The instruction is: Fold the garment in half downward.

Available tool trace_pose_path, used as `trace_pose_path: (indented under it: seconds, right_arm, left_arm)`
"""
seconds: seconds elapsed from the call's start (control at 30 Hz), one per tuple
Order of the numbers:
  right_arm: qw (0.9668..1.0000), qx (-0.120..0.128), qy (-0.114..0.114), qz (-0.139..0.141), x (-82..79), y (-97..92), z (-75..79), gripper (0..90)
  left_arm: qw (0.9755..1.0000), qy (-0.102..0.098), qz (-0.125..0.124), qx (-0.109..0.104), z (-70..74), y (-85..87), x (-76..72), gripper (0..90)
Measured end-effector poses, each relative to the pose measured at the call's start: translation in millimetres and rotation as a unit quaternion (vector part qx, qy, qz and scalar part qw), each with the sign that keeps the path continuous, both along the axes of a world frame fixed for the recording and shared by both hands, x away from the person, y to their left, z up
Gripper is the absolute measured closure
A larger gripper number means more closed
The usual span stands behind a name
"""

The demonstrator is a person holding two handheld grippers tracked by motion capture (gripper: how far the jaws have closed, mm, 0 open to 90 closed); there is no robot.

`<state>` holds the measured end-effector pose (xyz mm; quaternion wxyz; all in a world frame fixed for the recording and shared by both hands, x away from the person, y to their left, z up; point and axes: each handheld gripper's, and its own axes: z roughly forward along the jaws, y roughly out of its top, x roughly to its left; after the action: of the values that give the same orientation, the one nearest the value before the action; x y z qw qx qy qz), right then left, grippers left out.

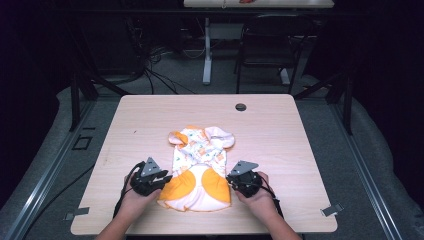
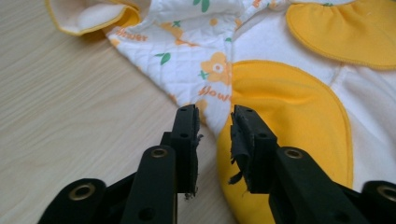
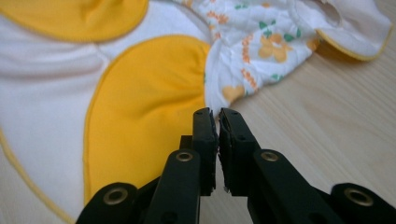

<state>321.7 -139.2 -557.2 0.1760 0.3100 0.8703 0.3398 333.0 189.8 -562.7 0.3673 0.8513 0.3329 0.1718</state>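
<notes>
A small baby garment (image 1: pixel 200 165), white with an orange flower print and yellow panels, lies flat on the wooden table (image 1: pixel 280 130). My left gripper (image 1: pixel 167 178) rests at its left edge, beside a yellow panel. In the left gripper view the gripper (image 2: pixel 215 116) is open by a narrow gap, its tips over the hem of the garment (image 2: pixel 280 93). My right gripper (image 1: pixel 230 181) sits at the garment's right edge. In the right gripper view that gripper (image 3: pixel 215 114) has its jaws almost together at the garment (image 3: pixel 140 93) border, with no cloth seen between them.
A dark cable hole (image 1: pixel 241 107) sits near the table's far edge. Metal clips (image 1: pixel 332 210) mark the front corners. Behind the table stand a chair (image 1: pixel 270 45) and another table's leg (image 1: pixel 207 55). Bare wood surrounds the garment.
</notes>
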Motion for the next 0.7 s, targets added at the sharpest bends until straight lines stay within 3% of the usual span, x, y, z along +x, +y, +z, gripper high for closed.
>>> trace_pose_path:
  seconds: [0.23, 0.33, 0.5, 0.63, 0.7]
  right_arm:
    - [0.9999, 0.003, 0.013, 0.007, 22.2, 17.1, -4.9, 85.6]
    - [0.9997, 0.008, 0.020, 0.007, 27.1, 21.3, -9.0, 86.5]
    - [0.9995, -0.003, 0.029, 0.016, 28.6, 23.9, -13.4, 87.6]
    - [0.9992, -0.017, 0.028, 0.023, 27.0, 23.3, -13.6, 87.2]
    - [0.9993, -0.013, 0.026, 0.023, 26.1, 23.2, -14.6, 86.6]
  left_arm:
    - [0.9998, 0.018, 0.000, -0.011, -7.5, -15.6, 15.9, 77.5]
    - [0.9997, 0.022, 0.000, -0.004, -11.8, -19.4, 19.6, 79.7]
    - [0.9996, 0.028, -0.007, -0.004, -14.4, -19.9, 20.7, 84.5]
    - [0.9994, 0.031, -0.015, -0.001, -14.3, -21.4, 18.8, 84.8]
    - [0.9992, 0.034, -0.020, 0.004, -14.8, -22.7, 17.4, 83.6]
